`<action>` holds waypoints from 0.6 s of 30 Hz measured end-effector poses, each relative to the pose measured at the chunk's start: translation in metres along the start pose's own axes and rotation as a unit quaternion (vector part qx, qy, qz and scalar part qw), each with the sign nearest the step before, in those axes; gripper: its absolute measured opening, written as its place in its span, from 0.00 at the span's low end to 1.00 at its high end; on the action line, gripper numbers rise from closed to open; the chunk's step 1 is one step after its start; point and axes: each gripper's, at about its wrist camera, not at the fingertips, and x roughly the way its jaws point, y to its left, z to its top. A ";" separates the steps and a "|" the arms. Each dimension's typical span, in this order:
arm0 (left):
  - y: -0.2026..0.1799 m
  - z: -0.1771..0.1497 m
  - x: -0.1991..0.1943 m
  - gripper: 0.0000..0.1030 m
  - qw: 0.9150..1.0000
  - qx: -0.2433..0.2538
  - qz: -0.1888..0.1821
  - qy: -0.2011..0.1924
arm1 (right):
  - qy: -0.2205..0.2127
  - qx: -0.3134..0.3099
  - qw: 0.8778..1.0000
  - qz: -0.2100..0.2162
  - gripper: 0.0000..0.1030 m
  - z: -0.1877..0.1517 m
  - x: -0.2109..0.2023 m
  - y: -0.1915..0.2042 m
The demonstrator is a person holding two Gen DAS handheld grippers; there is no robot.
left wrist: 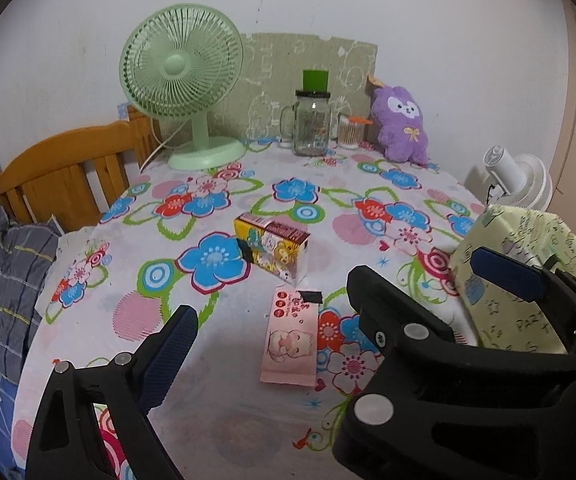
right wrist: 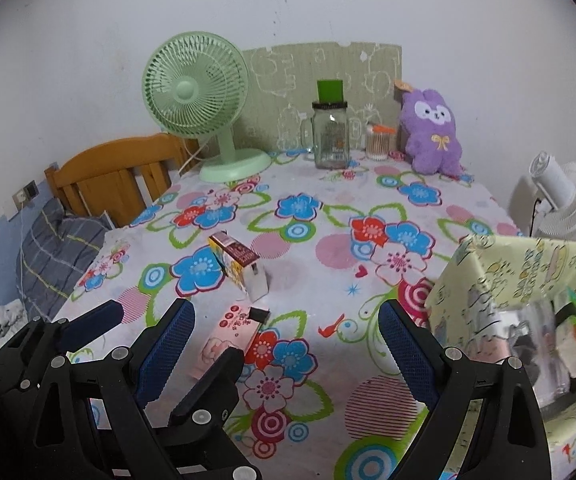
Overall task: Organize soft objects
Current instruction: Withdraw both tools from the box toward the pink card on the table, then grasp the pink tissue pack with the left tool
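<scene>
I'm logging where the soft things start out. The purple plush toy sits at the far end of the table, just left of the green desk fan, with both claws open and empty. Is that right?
Not quite. The purple plush toy sits to the right of the green desk fan, beyond the glass jar, as the right wrist view shows. The rest holds: it is at the far end of the table, and the left claw and right claw are open and empty.
</scene>
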 end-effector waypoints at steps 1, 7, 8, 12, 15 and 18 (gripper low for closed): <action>0.001 -0.001 0.004 0.91 1.000 0.000 0.001 0.005 | 0.004 0.000 1.000 0.000 0.92 -0.001 0.004 0.000; 0.004 -0.006 0.019 0.86 1.000 -0.002 0.003 0.025 | 0.023 0.002 1.000 -0.007 0.92 -0.007 0.022 -0.001; 0.004 -0.006 0.022 0.85 1.000 -0.002 0.003 0.028 | 0.024 0.003 1.000 -0.008 0.92 -0.007 0.023 -0.002; 0.005 -0.007 0.031 0.81 0.999 -0.001 0.005 0.039 | 0.034 0.007 0.999 -0.014 0.92 -0.010 0.032 -0.004; 0.006 -0.008 0.038 0.77 0.999 -0.003 0.001 0.047 | 0.042 0.009 0.999 -0.020 0.92 -0.011 0.038 -0.005; 0.005 -0.009 0.045 0.76 0.999 -0.003 0.000 0.055 | 0.047 0.011 0.998 -0.026 0.92 -0.013 0.044 -0.007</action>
